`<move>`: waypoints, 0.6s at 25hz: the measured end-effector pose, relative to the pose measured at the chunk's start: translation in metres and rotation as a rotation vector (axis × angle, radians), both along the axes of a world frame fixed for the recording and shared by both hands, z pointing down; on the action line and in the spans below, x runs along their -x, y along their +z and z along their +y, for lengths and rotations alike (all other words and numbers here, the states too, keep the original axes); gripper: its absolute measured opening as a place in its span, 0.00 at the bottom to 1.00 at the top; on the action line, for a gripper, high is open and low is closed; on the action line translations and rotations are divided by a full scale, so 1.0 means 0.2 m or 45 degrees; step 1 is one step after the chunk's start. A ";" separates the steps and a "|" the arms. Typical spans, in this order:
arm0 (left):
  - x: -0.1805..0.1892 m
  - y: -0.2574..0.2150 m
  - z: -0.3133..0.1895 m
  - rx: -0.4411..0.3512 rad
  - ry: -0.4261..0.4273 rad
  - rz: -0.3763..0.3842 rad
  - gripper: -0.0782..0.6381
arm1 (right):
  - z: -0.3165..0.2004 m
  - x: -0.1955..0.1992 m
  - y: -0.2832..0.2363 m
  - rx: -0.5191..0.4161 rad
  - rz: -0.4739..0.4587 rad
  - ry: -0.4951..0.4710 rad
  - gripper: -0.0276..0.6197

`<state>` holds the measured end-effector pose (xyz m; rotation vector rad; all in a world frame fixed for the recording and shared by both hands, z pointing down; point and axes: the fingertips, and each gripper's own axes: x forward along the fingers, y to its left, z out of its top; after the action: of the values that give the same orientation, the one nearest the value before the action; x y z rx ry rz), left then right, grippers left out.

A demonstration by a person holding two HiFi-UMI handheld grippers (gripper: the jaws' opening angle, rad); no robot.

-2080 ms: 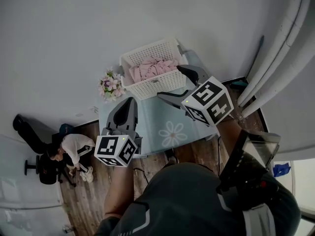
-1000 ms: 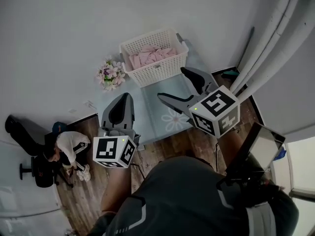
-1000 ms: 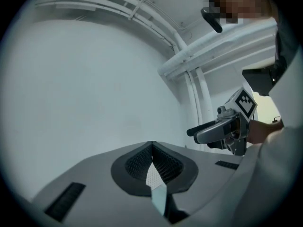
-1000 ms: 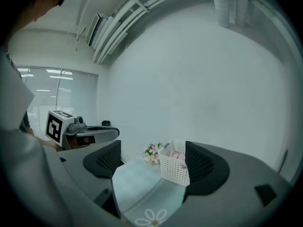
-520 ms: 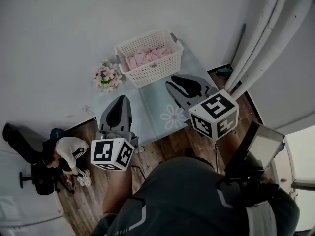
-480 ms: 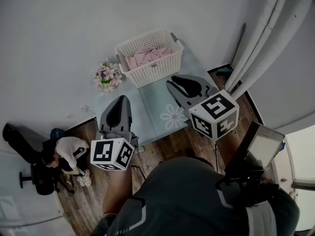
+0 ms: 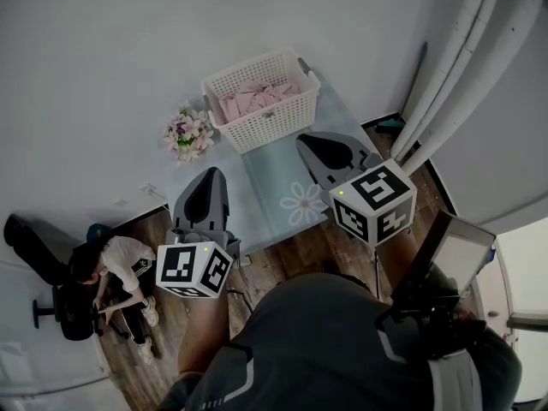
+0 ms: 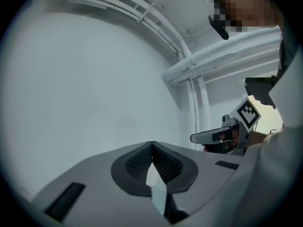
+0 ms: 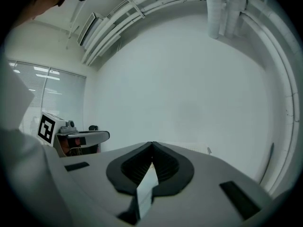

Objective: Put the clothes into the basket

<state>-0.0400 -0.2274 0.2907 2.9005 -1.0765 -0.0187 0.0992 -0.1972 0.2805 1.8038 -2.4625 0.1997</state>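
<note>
A white lattice basket (image 7: pixel 260 133) stands at the far end of the small pale-blue table (image 7: pixel 265 197), with pink clothes (image 7: pixel 253 98) lying inside it. My left gripper (image 7: pixel 208 181) is held over the table's left edge, jaws together and nothing in them. My right gripper (image 7: pixel 321 145) hovers over the table's right side, nearer me than the basket, jaws likewise shut and empty. In the left gripper view my left gripper (image 8: pixel 152 144) points up at the white wall; my right gripper (image 9: pixel 152 144) does the same in the right gripper view.
A bunch of flowers (image 7: pixel 189 133) sits at the table's far left corner, beside the basket. A flower print (image 7: pixel 301 205) marks the tabletop. White pipes (image 7: pixel 454 67) run along the right wall. A person (image 7: pixel 116 268) crouches on the wooden floor at the left.
My right gripper's jaws have gone from wide apart to shut, with nothing in them, and it has drawn back a little from the basket. The left gripper has hardly moved.
</note>
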 end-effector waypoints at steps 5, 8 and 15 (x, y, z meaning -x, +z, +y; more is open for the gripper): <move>0.00 0.00 -0.01 -0.002 0.003 0.006 0.12 | -0.01 0.00 0.00 -0.003 -0.003 0.001 0.06; 0.00 0.00 -0.02 -0.001 0.006 0.007 0.12 | -0.02 -0.01 -0.01 -0.011 0.001 0.007 0.06; -0.01 0.00 -0.04 0.002 0.008 0.012 0.12 | -0.04 0.00 -0.01 -0.016 -0.001 0.008 0.06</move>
<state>-0.0386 -0.2345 0.2902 2.8996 -1.0656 -0.0309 0.0998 -0.2045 0.2778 1.8167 -2.4646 0.1851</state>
